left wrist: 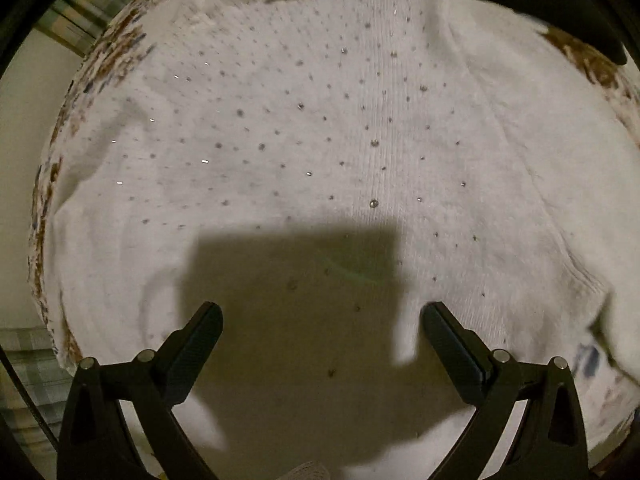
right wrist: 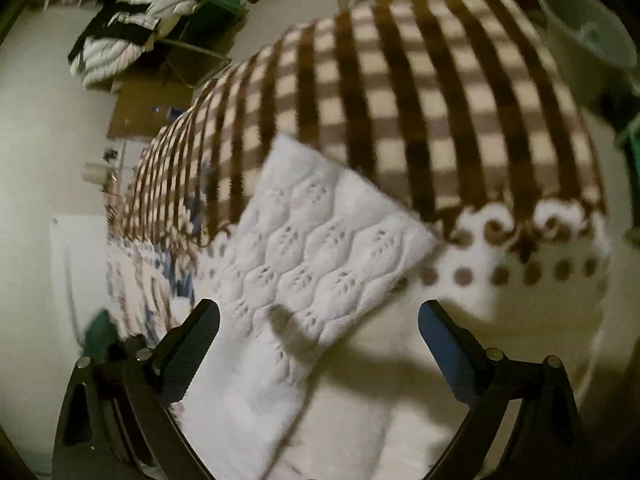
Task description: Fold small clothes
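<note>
1. The left gripper [left wrist: 322, 320] is held over a white sweater [left wrist: 312, 140] dotted with small studs; its fingers are set wide apart and nothing is gripped.
2. The sweater is spread flat on a patterned blanket [left wrist: 120, 40], filling most of the left view.
3. The right gripper [right wrist: 318, 318] is likewise held with fingers apart and empty, above a white knit piece [right wrist: 320, 248] with a lace pattern, lying on a brown checked blanket [right wrist: 420, 100].
4. The step in hand is judged to be the approach before a fold; no fold is made out on the sweater body.
5. Next, an edge or sleeve is probably to be pinched and carried across the body.
6. Whether the knit piece belongs to the sweater cannot be told.
7. The sweater's near hem is lost in the gripper's shadow, and its right side is cut off. The right view is blurred; clutter [right wrist: 132, 28] at far left is not identified.
</note>
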Available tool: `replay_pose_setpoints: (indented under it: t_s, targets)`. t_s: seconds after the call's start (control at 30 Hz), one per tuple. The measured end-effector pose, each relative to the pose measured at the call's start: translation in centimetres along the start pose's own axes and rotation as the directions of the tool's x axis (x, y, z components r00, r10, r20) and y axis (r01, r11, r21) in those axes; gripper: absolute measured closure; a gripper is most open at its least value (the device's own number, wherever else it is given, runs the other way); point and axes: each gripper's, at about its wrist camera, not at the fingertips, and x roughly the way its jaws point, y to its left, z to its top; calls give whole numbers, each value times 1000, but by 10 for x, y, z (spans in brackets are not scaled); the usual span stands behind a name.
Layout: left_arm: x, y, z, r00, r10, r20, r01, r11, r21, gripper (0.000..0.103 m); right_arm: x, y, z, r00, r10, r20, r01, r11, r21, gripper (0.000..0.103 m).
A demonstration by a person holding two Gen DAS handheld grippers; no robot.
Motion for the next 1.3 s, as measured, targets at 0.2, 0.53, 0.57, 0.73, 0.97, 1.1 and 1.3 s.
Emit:
replay_pose_setpoints:
  t_s: [0.2,0.53,0.57,0.73,0.97,1.1,1.3]
  targets:
    - [7,1,9,999,-36,2,36,999,-20,0,15,15,22,996,62,71,-62,998,9,21]
    - [18,15,25,995,-97,5,97,995,-25,0,4,68,72,984,9,180,2,998,-58,92]
    - [18,21,27,995,-104,8,104,994,-28,0,-2,84,74,983,9,184,10,995,-101,92]
    - [7,49,28,988,-155,21,156,984,-82,0,-30,189,47,988,77,136,-30,948,-318,94]
    - [-3,148,25,984,-169,54,176,967,-186,0,-28,361,-85,982,164,-94,-187,762,-620,94]
    - [2,227,18,989,-126,73,141,955,-262,0,8,419,-231,950,108,-294,-296,619,-727,94]
    - [7,332,-31,997,-44,58,64,916,-397,0,58,391,-461,865,-80,-496,-425,409,-808,94]
